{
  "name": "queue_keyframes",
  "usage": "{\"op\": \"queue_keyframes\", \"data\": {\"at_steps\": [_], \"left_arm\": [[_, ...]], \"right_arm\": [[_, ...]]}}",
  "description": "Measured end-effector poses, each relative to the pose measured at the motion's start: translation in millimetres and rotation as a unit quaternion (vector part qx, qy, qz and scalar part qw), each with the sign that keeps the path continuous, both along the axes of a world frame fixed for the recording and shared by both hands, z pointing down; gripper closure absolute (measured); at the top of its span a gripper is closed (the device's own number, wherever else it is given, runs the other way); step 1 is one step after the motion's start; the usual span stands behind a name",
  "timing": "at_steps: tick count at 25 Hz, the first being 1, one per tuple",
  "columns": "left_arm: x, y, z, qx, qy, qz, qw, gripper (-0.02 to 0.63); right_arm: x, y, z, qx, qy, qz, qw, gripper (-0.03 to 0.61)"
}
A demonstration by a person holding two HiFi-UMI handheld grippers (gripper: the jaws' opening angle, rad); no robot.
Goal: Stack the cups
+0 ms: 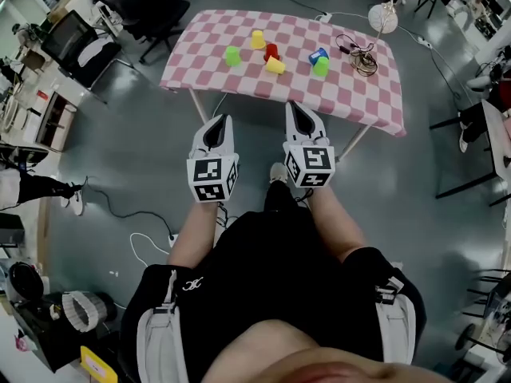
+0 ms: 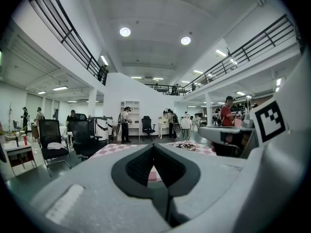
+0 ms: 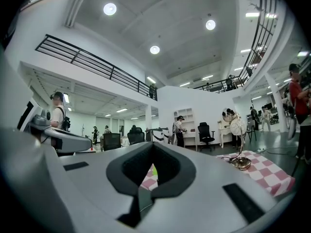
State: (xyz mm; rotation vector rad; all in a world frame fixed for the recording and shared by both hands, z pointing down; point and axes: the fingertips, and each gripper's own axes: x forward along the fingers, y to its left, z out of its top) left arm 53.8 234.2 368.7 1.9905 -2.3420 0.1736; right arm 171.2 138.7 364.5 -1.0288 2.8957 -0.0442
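Several small cups stand scattered on the pink checked table (image 1: 351, 94) ahead: a green cup (image 1: 232, 55), a yellow cup (image 1: 258, 39), a red cup (image 1: 271, 51) beside a tipped yellow one (image 1: 275, 65), and a blue cup (image 1: 318, 55) against another green one (image 1: 321, 67). My left gripper (image 1: 221, 121) and right gripper (image 1: 295, 107) are held side by side short of the table's near edge, both shut and empty. In the left gripper view the left gripper (image 2: 154, 147) shows closed tips with the checked cloth (image 2: 154, 174) beyond. In the right gripper view the right gripper (image 3: 152, 144) frames a sliver of green cup (image 3: 153, 170).
A tangle of cable (image 1: 363, 58) lies at the table's right end, with a white fan (image 1: 383, 18) behind it. Office chairs (image 1: 144, 10) stand left of the table. A desk edge (image 1: 491, 134) is at the right. Cables (image 1: 152, 242) trail on the floor at the left.
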Motion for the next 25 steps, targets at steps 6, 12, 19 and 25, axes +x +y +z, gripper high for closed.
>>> {"op": "queue_keyframes", "data": {"at_steps": [6, 12, 19, 25], "left_arm": [[-32.9, -52.9, 8.5, -0.010, 0.002, -0.001, 1.0000, 0.598], [-74.0, -128.1, 5.5, -0.019, 0.006, -0.010, 0.9998, 0.598], [-118.4, -225.1, -2.1, -0.020, 0.015, -0.024, 0.9994, 0.598], [-141.2, -295.9, -8.1, -0.021, 0.013, -0.029, 0.9993, 0.598]], "right_arm": [[-34.8, -56.5, 9.6, -0.012, -0.002, 0.001, 1.000, 0.578], [-80.0, -132.6, 5.7, -0.019, 0.001, -0.013, 1.000, 0.578], [-126.9, -231.8, -3.5, -0.019, 0.007, -0.032, 0.999, 0.578], [-153.7, -300.7, -5.5, -0.023, 0.008, -0.046, 0.999, 0.578]]}}
